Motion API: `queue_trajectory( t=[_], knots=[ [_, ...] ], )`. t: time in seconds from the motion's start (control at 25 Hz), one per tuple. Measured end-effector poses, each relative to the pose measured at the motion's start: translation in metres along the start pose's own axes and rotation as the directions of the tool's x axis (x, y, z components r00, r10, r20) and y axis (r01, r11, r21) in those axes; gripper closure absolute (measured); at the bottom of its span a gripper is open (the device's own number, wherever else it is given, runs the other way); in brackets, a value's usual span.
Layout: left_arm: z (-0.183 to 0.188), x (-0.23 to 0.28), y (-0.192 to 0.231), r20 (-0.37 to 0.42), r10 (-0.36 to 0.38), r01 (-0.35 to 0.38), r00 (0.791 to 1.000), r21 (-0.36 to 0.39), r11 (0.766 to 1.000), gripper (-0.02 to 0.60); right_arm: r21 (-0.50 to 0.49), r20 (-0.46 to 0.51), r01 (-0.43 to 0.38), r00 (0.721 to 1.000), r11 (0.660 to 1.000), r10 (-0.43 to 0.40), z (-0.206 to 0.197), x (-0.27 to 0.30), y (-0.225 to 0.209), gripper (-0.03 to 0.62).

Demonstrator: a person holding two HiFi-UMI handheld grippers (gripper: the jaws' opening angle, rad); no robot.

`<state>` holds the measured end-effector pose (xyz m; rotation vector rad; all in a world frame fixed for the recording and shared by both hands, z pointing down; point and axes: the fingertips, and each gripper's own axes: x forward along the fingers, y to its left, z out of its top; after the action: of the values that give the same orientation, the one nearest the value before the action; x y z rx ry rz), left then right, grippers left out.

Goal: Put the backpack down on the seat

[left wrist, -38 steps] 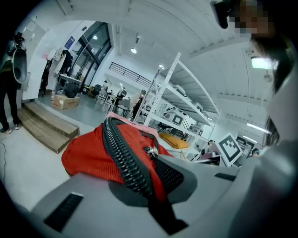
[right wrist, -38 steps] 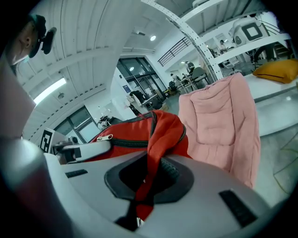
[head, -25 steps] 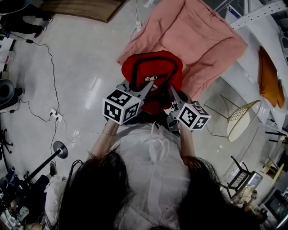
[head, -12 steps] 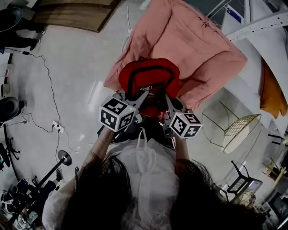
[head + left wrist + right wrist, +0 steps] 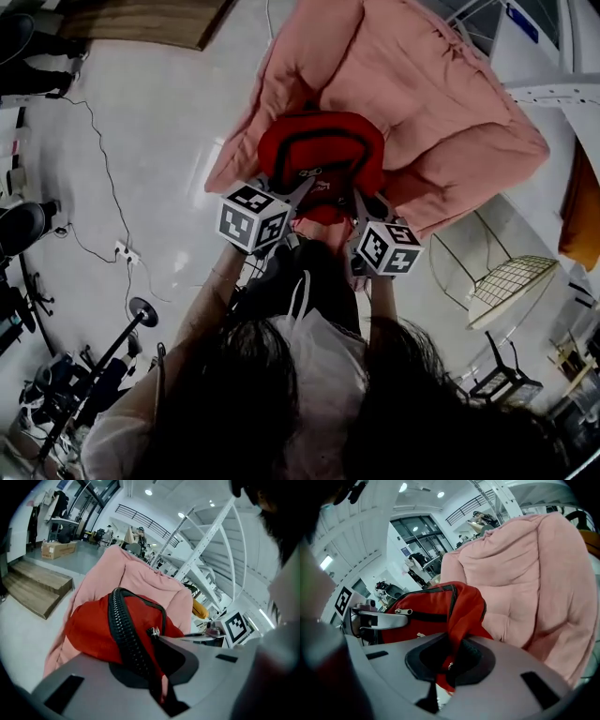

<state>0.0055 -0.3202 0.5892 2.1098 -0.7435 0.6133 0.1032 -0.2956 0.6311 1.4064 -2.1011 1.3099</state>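
A red backpack [image 5: 321, 155] with black zips hangs between my two grippers, over the near part of a pink cushioned seat [image 5: 441, 103]. My left gripper [image 5: 302, 191] is shut on the backpack's left edge, pinching red fabric beside the black zip [image 5: 123, 634]. My right gripper [image 5: 356, 197] is shut on its right edge, a fold of red fabric [image 5: 457, 620] running between the jaws. In the left gripper view the backpack [image 5: 93, 625] fills the middle, with the seat [image 5: 136, 576] behind it. The seat [image 5: 534, 588] rises close on the right in the right gripper view.
Pale floor [image 5: 150, 122] with a trailing cable and a power strip [image 5: 122, 251] lies left of the seat. A light stand [image 5: 141, 314] is at lower left. A wire-frame chair [image 5: 511, 286] stands at right, a wooden platform [image 5: 141, 19] at top left.
Both grippers have carried the backpack forward and lower; it now hangs over the pink seat's front part instead of short of it. Both grips are unchanged.
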Motion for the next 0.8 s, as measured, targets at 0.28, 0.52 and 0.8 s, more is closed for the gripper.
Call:
queue_trajectory(
  t=[0.28,0.52,0.8],
  knots=[
    [-0.021,0.06,0.05,-0.091,-0.01,0.004,0.996,-0.062,0.998,0.54,0.038,-0.094,0.039,0.995,0.999,-0.035,-0.017,0.061,-0.053,0.549],
    [-0.037,0.081,0.104,-0.151,0.072,-0.088,0.986,-0.102,0.991,0.541,0.036,-0.135,0.028,0.991,0.999,-0.023,-0.027,0.101,-0.058,0.549],
    [-0.071,0.101,0.136,-0.258,0.154,-0.178,0.954,-0.071,0.982,0.54,0.046,-0.229,0.021,0.973,0.999,-0.01,-0.058,0.148,-0.071,0.549]
  ],
)
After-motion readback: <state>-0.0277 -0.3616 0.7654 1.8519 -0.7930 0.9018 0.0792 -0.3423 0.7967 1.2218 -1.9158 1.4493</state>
